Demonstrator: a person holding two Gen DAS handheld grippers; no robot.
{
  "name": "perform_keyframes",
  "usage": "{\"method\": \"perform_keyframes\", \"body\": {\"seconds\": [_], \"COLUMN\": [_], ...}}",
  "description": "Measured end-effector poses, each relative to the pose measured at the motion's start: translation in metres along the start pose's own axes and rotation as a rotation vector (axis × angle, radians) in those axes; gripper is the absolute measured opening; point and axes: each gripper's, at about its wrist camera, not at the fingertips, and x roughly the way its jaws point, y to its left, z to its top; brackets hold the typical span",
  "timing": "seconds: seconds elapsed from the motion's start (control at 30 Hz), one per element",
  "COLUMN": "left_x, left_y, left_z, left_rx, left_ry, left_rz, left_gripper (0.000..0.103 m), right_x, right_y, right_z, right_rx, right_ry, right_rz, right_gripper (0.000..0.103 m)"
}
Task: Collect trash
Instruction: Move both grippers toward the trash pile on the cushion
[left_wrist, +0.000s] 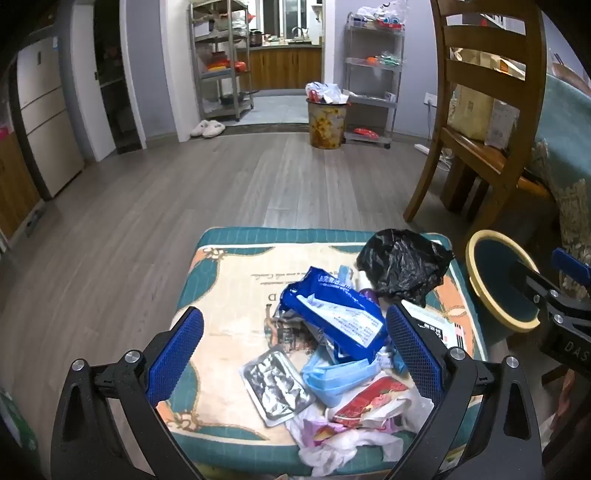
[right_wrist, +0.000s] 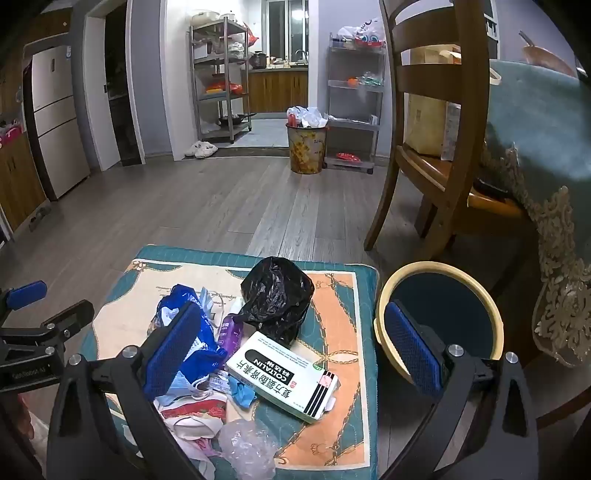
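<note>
A pile of trash lies on a teal patterned cushion (left_wrist: 229, 266). It holds a blue wrapper (left_wrist: 332, 310), a silver foil pack (left_wrist: 277, 384), a blue face mask (left_wrist: 340, 376), a red and white wrapper (left_wrist: 373, 402) and a black plastic bag (left_wrist: 402, 262). My left gripper (left_wrist: 295, 350) is open and empty just above the pile. My right gripper (right_wrist: 295, 354) is open and empty above a white medicine box (right_wrist: 284, 376), with the black bag (right_wrist: 277, 295) beyond it. A small bin with a cream rim (right_wrist: 439, 317) stands right of the cushion; it also shows in the left wrist view (left_wrist: 498, 280).
A wooden chair (right_wrist: 428, 122) stands behind the bin, beside a table with a teal cloth (right_wrist: 546, 155). A full patterned trash can (left_wrist: 327, 122) stands far across the wooden floor, by metal shelves (left_wrist: 373, 77). A fridge (right_wrist: 55, 122) stands at the left.
</note>
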Motion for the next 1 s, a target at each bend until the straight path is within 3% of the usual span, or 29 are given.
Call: {"method": "perform_keyframes", "body": {"seconds": [0.3, 0.43, 0.6, 0.9, 1.0], "left_x": [0.0, 0.006, 0.01, 0.011, 0.012], "left_y": [0.0, -0.004, -0.008, -0.014, -0.016], "left_z": [0.0, -0.001, -0.002, 0.007, 0.011], "left_rx": [0.0, 0.034, 0.061, 0.107, 0.143], "left_ry": [0.001, 0.009, 0.029, -0.029, -0.056], "left_rz": [-0.005, -0.043, -0.037, -0.095, -0.071], "left_gripper": [0.098, 0.098, 0.098, 0.098, 0.098], "right_x": [0.0, 0.001, 0.001, 0.007, 0.009], "right_y": [0.001, 0.003, 0.001, -0.001, -0.001], "right_z": [0.0, 0.001, 0.003, 0.01, 0.013], "right_rx": [-0.006, -0.007, -0.006, -0.016, -0.03], "right_ry": [-0.001, 0.0, -0.008, 0.0, 0.002], "right_rz": [-0.007, -0.005, -0.002, 0.004, 0.005], "right_gripper": [0.097, 0.097, 0.097, 0.097, 0.097]}}
